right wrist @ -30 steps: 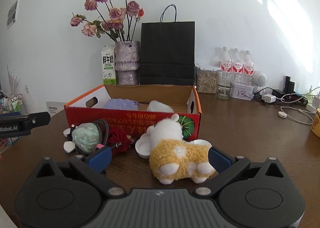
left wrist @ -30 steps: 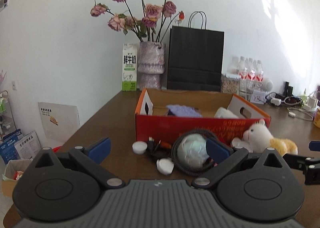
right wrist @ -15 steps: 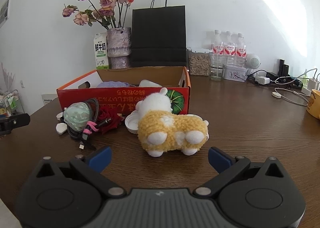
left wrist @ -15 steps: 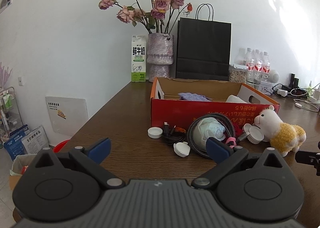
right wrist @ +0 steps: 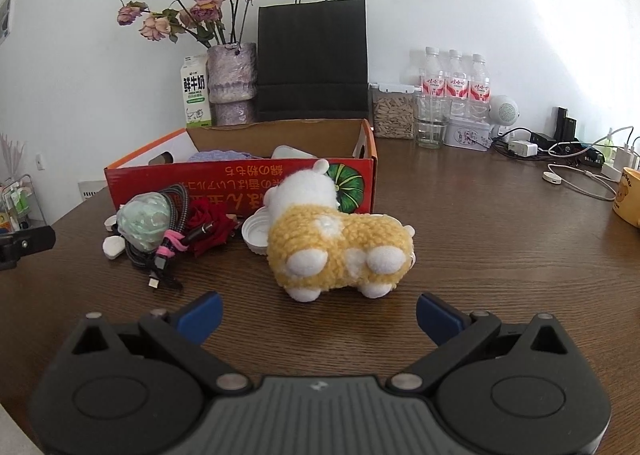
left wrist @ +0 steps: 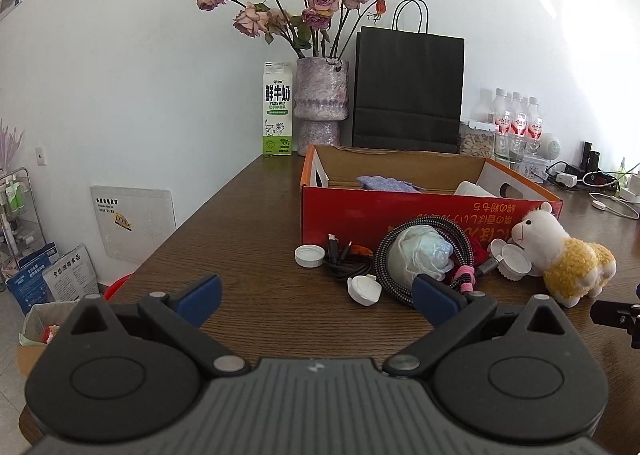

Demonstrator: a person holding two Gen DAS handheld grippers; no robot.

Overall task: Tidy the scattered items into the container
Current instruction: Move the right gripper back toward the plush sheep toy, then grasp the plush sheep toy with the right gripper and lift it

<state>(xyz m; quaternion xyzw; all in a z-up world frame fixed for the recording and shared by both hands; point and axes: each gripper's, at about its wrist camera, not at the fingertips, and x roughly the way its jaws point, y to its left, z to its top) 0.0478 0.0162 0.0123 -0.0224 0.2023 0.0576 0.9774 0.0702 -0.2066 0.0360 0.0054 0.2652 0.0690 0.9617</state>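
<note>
**Scattered items beside the container**

Both the left hand-held gripper [left wrist: 316, 297] and right hand-held gripper [right wrist: 319, 313] are spread, holding nothing. The plush sheep [right wrist: 340, 241], coiled cable [left wrist: 426, 251] and caps [left wrist: 309, 255] lie on the surface [right wrist: 480, 255] before the red cardboard box [left wrist: 400, 211].

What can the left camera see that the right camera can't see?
Only the left wrist view shows the white panel leaning on the wall, the packets on the floor, and the toy's face.

Only the right wrist view shows the yellow mug at the table edge, the pumpkin picture on the box, and the toy's back and feet.

Both show the red box, the plush alpaca, the coiled cable, the milk carton, the flower vase and the black bag.
</note>
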